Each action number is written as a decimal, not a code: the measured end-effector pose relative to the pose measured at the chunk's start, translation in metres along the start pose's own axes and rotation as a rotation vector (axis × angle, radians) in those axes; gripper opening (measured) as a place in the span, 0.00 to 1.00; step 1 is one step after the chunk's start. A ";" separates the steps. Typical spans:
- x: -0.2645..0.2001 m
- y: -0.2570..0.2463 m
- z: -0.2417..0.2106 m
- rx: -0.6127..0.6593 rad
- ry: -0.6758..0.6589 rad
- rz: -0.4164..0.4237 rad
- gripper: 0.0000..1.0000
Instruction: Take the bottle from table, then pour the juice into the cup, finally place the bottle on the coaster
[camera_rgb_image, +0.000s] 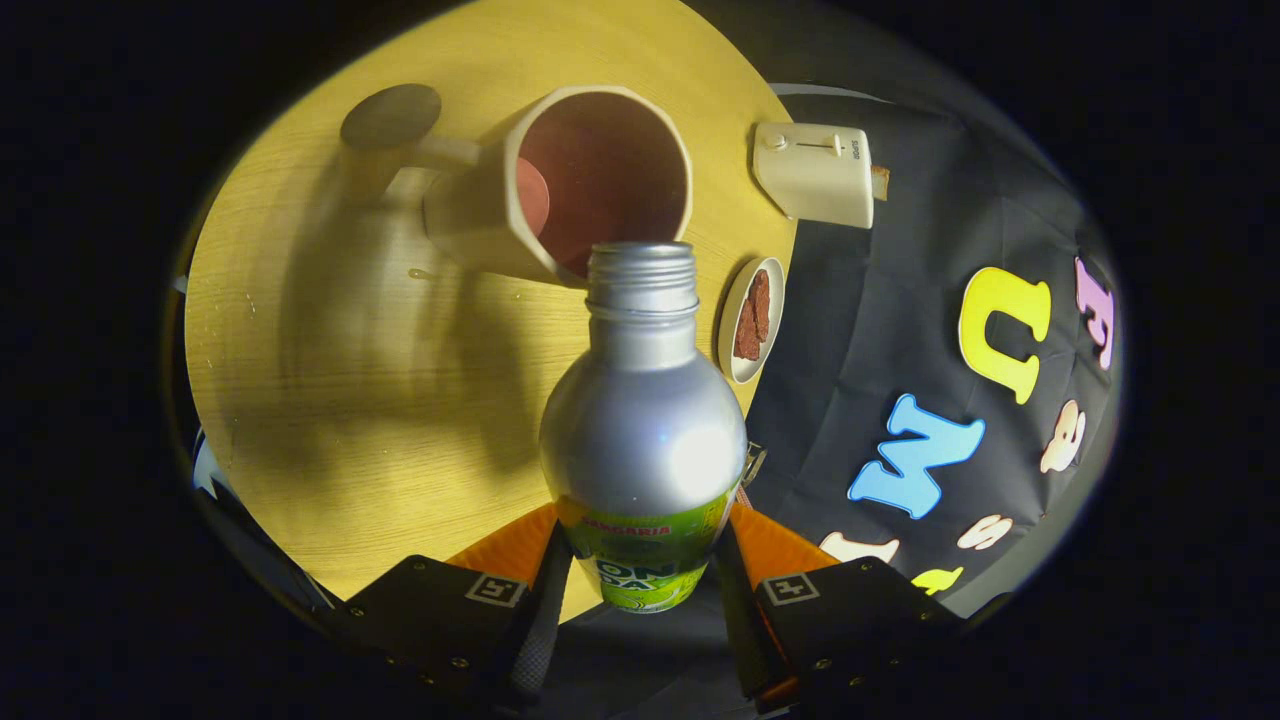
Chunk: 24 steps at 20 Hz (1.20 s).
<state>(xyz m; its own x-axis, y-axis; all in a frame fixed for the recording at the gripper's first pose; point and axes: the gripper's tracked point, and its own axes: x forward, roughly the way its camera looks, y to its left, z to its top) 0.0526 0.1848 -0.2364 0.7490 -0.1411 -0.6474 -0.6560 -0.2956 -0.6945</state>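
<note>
Silver aluminium bottle (643, 420) with a bare threaded neck and no cap, pinched at its green-labelled lower body by the gripper (640, 585), one finger pressed on each side. Bottle base hidden between the fingers and cut off low in the view; label partly covered, its print not fully legible. Bottle stretching forward from the fingers, its open mouth just at the near rim of a cream faceted cup (560, 185), overlapping that rim so that actual contact cannot be told. Cup interior dark reddish, with a paler round patch on the inner wall; whether liquid lies inside hard to make out. Cup handle pointing away toward a round brownish coaster (390, 117) lying flat on the table just beyond the handle, well ahead of the fingers. Round table (330, 400) of pale yellow wood grain, its far edge cut off, crossed by soft shadows near the cup. Small oval dish (751, 320) with brown pieces of food just beside the bottle neck, at the table edge. Cream toaster (815, 172) farther off, past the table edge against the black cloth wall, something brown poking from its far end, too small to identify.
</note>
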 end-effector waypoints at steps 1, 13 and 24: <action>0.000 -0.002 0.000 -0.019 0.004 -0.007 0.70; -0.001 -0.012 -0.003 -0.111 0.047 -0.003 0.70; -0.002 -0.025 -0.002 -0.168 0.072 -0.008 0.70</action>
<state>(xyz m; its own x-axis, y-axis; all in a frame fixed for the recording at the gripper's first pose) 0.0676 0.1911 -0.2167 0.7627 -0.2036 -0.6138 -0.6299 -0.4493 -0.6335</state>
